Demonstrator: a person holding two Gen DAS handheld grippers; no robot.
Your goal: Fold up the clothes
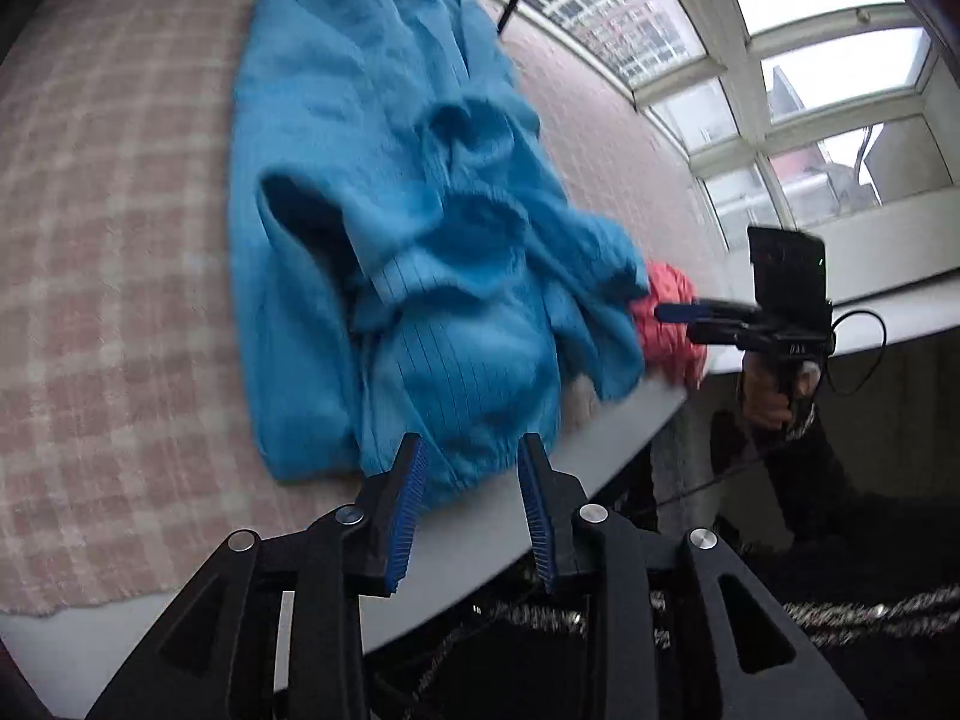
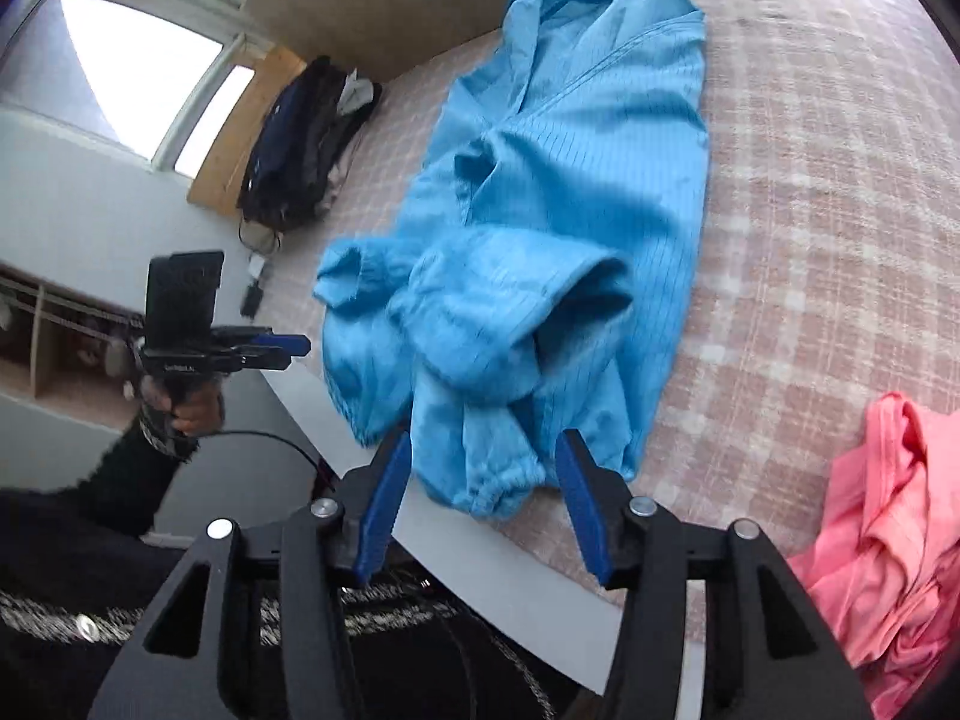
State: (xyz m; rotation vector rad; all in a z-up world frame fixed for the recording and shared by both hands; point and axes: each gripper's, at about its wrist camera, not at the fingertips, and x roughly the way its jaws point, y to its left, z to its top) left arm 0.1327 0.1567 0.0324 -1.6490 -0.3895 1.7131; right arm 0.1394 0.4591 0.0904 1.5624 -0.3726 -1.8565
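Observation:
A crumpled blue garment (image 1: 384,192) (image 2: 558,222) lies lengthwise on a pink checked cloth (image 1: 120,240) (image 2: 828,180) that covers the table. Its gathered hem reaches the near table edge. My left gripper (image 1: 471,447) stands open just in front of that hem, with the fabric showing between the blue pads but not pressed. My right gripper (image 2: 485,441) is open wider, and the elastic hem lies in the gap between its fingers, untouched. In each wrist view the other gripper appears side-on beside the garment: the right one (image 1: 678,312) and the left one (image 2: 294,345).
A pink garment (image 2: 888,510) (image 1: 666,324) lies bunched at the table's right near corner. The grey table edge (image 1: 600,438) runs just below the hem. Dark bags (image 2: 306,144) sit at the far left by a wooden board. Windows (image 1: 810,90) line the far side.

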